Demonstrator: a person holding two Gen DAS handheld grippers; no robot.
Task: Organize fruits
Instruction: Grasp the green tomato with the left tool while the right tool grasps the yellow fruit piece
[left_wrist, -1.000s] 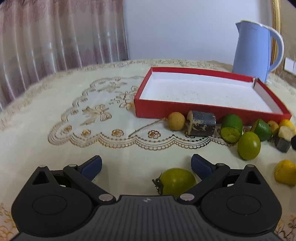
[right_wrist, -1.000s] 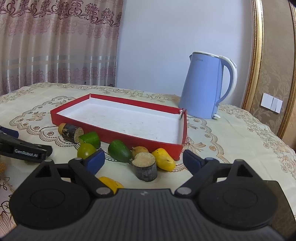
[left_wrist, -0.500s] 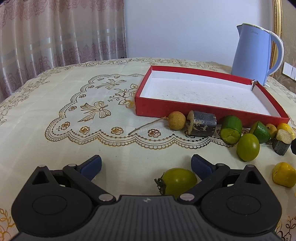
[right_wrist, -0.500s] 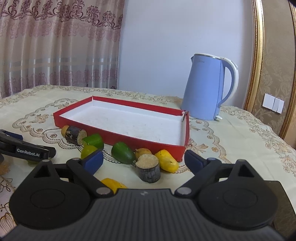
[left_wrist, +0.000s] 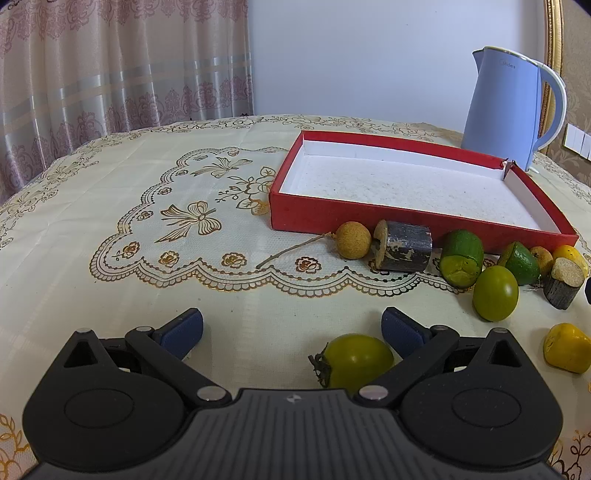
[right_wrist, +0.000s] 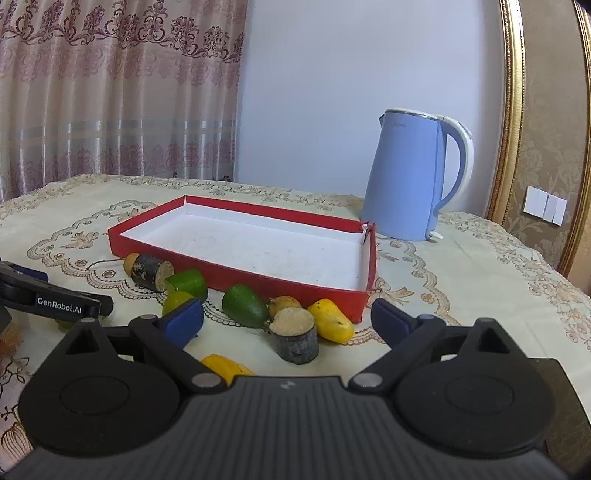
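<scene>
The left tool is spread beside a round green tomato-like fruit on the table; the right tool is spread too. The empty red cardboard tray waits beyond (fruits may roll if nudged).

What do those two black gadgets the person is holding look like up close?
Both look alike. The left gripper and right gripper each have a matte black plastic body, ribbed in the middle, with two round discs and triangular cut-outs at the sides. Angled black arms on silver pivot pins end in dark blue finger pads. The left one's side reads "GenRobot.AI" in white. No cables, hands or sleeves show.
</scene>
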